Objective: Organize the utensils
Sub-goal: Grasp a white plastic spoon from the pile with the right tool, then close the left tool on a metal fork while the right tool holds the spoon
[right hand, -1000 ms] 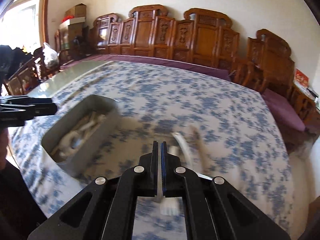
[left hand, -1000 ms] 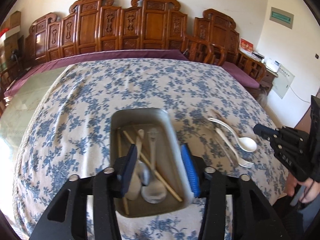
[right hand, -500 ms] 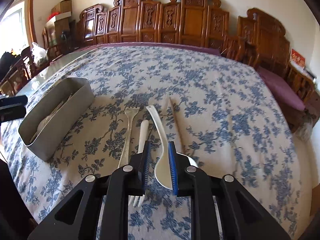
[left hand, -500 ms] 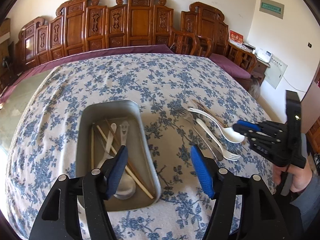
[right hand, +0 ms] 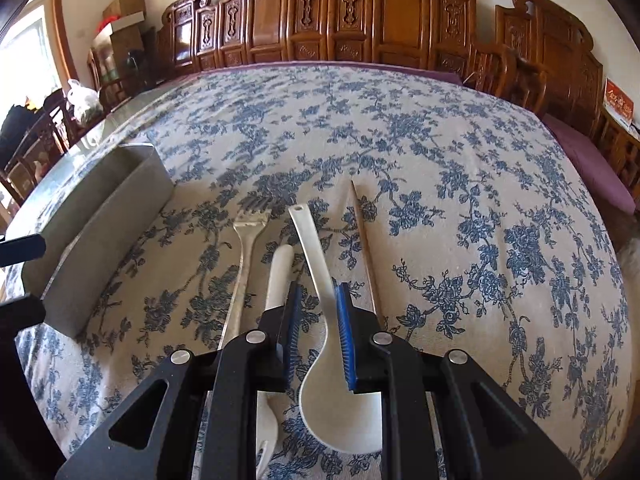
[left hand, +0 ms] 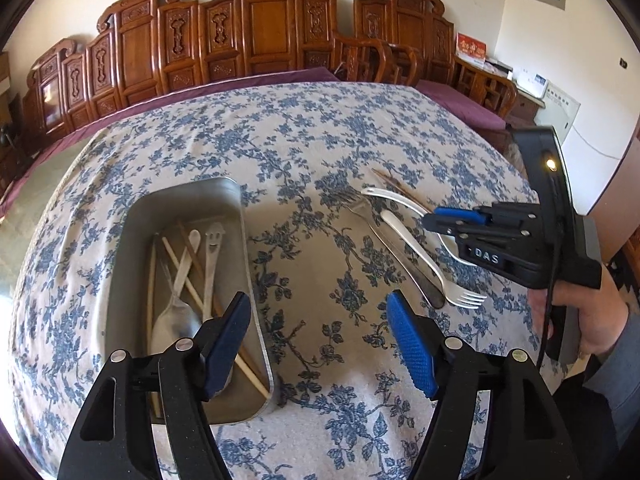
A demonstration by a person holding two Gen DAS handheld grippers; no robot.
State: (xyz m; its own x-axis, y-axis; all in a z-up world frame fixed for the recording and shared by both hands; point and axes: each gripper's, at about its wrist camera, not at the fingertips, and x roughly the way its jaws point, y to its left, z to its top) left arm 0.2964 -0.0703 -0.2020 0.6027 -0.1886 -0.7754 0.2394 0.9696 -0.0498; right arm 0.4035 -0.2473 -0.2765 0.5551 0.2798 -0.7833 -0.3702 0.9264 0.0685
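Observation:
A grey metal tray [left hand: 236,216] on the floral tablecloth holds chopsticks, spoons and a smiley-handled utensil [left hand: 212,256]; its side also shows in the right wrist view [right hand: 104,232]. My left gripper [left hand: 318,344] is open and empty over the tray's right rim. Right of the tray lie a metal fork [right hand: 244,256], a white plastic fork [right hand: 276,276], a white spoon [right hand: 320,268] and a chopstick [right hand: 364,240]. My right gripper [right hand: 318,336] is open, its blue pads [right hand: 344,336] either side of the white spoon's handle, low over it. The right gripper also shows in the left wrist view [left hand: 452,220].
Carved wooden chairs [left hand: 256,32] line the far side of the table. A purple cloth edge [left hand: 248,84] runs along the back of the table. A person's hand [left hand: 596,320] holds the right gripper at the table's right edge.
My right gripper has opened and come down over the white spoon's handle. My left gripper has shifted right, off the tray's middle toward its right rim.

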